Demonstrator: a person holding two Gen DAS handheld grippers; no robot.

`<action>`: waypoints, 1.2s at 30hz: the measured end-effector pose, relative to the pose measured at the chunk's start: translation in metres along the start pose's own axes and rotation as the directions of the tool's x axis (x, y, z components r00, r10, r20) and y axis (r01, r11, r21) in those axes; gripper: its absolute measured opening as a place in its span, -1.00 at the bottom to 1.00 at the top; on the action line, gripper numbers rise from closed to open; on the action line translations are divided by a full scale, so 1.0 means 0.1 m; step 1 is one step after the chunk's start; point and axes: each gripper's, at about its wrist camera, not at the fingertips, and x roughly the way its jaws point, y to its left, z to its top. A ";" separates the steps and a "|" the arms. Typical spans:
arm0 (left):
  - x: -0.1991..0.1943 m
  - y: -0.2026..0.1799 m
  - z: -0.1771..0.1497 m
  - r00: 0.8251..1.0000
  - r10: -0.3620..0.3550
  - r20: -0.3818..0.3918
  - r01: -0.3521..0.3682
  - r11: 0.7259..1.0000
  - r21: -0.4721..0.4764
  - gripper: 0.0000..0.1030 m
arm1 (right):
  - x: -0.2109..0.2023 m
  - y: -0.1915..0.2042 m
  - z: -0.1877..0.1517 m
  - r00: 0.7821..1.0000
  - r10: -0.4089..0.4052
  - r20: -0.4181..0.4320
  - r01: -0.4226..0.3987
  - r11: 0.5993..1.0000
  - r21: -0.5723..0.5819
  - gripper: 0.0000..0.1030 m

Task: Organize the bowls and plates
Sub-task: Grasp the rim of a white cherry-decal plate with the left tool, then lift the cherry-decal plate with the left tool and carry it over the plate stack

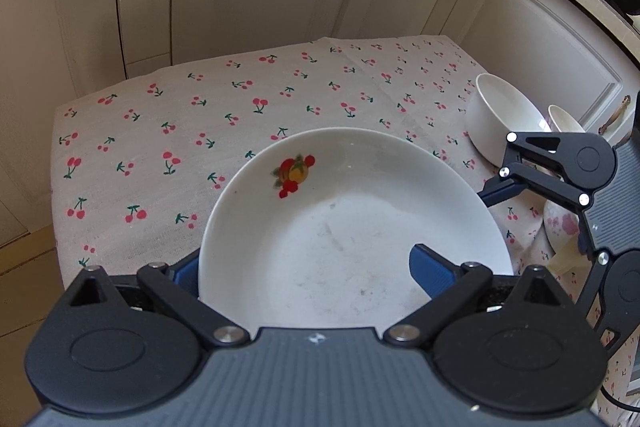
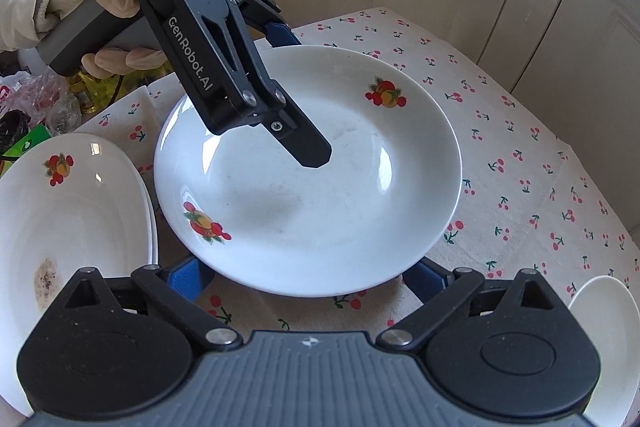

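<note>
Plates and bowls are spread over our cherry-print worktop (image 2: 520,163), and the step in hand looks like taking up the big fruit-print plate (image 2: 308,171) that lies flat in the middle. Our left tool (image 1: 306,267) stands wide apart and straddles the plate's near rim, one finger over the dish and the other outside it, with neither pad pressing. Our right tool (image 2: 306,277) is also spread wide, low at the opposite rim, and nothing is clamped between its fingers.

To our left sits another fruit-print plate (image 2: 60,219), stained near its edge, which we judge to be the likely stacking spot. A deep white bowl (image 1: 500,123) and a smaller bowl (image 1: 564,121) stand near the worktop's far right side, with a pink-flowered dish (image 1: 560,227) just beside them.

To do this well, we should pinch the rim with one finger over and one under it, and close squarely. A glazed plate will probably slip if tilted, so we would lift it level. We should also keep the two tools from knocking together above it.
</note>
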 end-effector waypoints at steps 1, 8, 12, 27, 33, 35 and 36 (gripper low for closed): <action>0.00 0.01 0.00 1.000 -0.002 0.001 0.002 1.000 -0.005 0.93 | 0.00 0.00 -0.01 1.000 -0.002 0.004 0.002 1.000 0.001 0.96; -0.01 0.01 -0.01 1.000 0.003 0.004 -0.003 1.000 0.004 0.93 | -0.03 0.03 -0.03 0.999 -0.021 0.035 0.021 1.000 0.004 0.96; -0.01 0.01 -0.01 1.000 0.004 0.006 -0.004 1.000 0.010 0.93 | -0.09 0.03 -0.06 0.998 -0.017 0.061 0.016 1.000 0.013 0.96; -0.08 0.00 0.00 0.999 0.012 0.034 -0.012 1.000 0.000 0.93 | -0.23 0.09 -0.08 0.992 -0.030 0.120 0.030 1.000 -0.001 0.96; -0.12 -0.03 0.01 0.999 0.015 0.039 -0.015 1.000 0.008 0.93 | -0.28 0.12 -0.08 0.992 -0.036 0.124 0.036 0.999 -0.004 0.96; -0.14 -0.05 0.02 0.999 0.017 0.043 -0.017 1.000 0.013 0.93 | -0.31 0.12 -0.08 0.991 -0.039 0.127 0.040 0.999 -0.005 0.96; -0.16 -0.06 0.02 0.999 0.018 0.045 -0.019 1.000 0.015 0.93 | -0.33 0.13 -0.08 0.991 -0.040 0.128 0.041 0.999 -0.006 0.96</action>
